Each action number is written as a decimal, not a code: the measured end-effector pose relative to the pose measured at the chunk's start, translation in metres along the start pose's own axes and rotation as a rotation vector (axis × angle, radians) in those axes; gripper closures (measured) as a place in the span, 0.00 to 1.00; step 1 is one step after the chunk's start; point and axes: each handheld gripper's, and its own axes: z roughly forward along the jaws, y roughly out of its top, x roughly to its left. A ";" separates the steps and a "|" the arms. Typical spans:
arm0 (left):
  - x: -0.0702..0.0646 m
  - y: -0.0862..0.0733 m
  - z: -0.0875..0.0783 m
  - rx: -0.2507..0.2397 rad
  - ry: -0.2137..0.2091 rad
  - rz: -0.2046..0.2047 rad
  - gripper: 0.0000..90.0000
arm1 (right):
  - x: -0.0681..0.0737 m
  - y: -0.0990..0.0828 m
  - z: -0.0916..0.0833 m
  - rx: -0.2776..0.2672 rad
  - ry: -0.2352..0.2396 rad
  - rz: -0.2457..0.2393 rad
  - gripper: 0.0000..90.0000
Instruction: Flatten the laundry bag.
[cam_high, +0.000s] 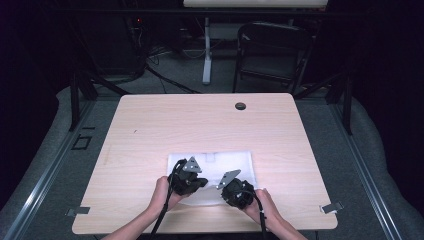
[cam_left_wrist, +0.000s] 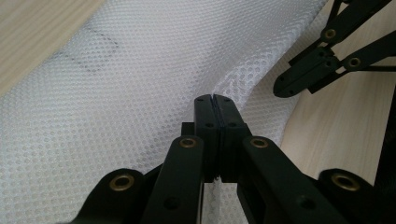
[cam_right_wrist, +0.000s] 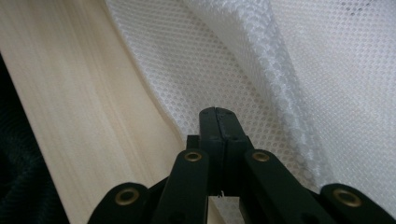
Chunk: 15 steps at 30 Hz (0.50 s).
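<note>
Item: white mesh cloth (cam_high: 235, 162), one piece, fine honeycomb weave, semi-sheer, with a faint small rectangular patch near its far edge. It lay flat on the wooden table (cam_high: 150, 130), close to the near edge and about midway between the left and right edges. Its outline was roughly rectangular, with the long axis running parallel to the table's near edge.

Handling: the left gripper (cam_high: 200, 181) sat over the cloth's near-left part and the right gripper (cam_high: 225, 187) over its near edge, the two near each other. In the left gripper view the jaws were pressed together on a raised fold of the cloth (cam_left_wrist: 116, 93), with mesh visible below them. In the right gripper view the jaws were likewise closed, pinching the cloth (cam_right_wrist: 327, 70) near its edge, beside a raised ridge of doubled mesh.

Obscured: the cloth's near edge and near corners lay under the grippers and the person's hands. Whether the cloth was one layer or a bag could not be told. The patch's markings were too small to read.
</note>
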 end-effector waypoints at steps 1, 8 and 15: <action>0.000 0.000 0.000 0.000 -0.002 -0.002 1.00 | 0.000 -0.001 0.002 -0.006 -0.001 0.009 1.00; 0.002 0.001 -0.003 0.001 0.016 -0.005 1.00 | -0.003 -0.002 0.014 0.057 -0.011 0.003 1.00; 0.005 0.003 -0.006 -0.010 0.018 -0.019 1.00 | -0.003 -0.004 0.016 0.051 0.001 0.014 1.00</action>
